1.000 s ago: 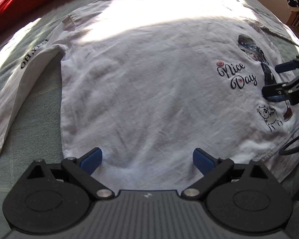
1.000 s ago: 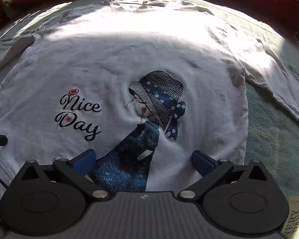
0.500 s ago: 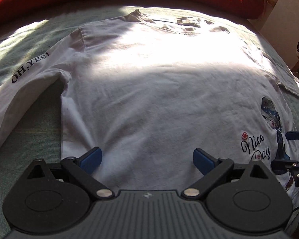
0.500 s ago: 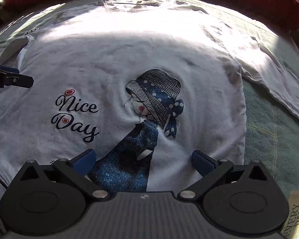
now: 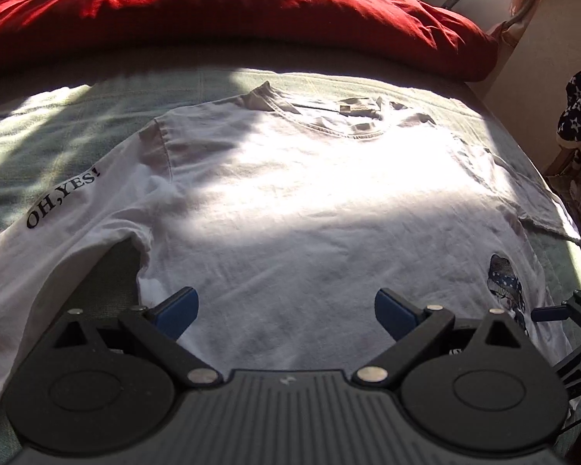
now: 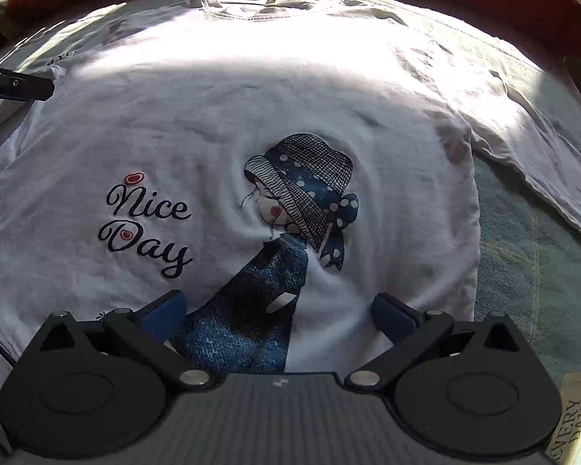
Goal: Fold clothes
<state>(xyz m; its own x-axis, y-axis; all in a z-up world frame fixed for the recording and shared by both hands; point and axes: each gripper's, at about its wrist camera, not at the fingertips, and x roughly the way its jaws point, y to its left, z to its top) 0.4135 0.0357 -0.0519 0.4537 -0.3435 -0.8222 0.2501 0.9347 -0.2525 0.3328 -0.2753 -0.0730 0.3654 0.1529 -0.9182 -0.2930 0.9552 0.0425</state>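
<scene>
A white long-sleeved shirt lies flat and face up on the bed, collar at the far end. Its left sleeve carries the words "OH,YES!". The front print shows a girl in a blue hat beside "Nice Day". My left gripper hovers open over the shirt's left side near the armpit, holding nothing. My right gripper hangs open above the blue skirt of the print, also empty. The right sleeve stretches out to the right.
A red blanket is bunched along the far end of the green bedspread. A dark star-patterned cloth sits off the bed at the right. The bed's right edge drops away close to the shirt.
My left gripper has moved up the shirt from the hem toward the left armpit, bringing the collar and red blanket into view. My right gripper has stayed almost still over the print.
</scene>
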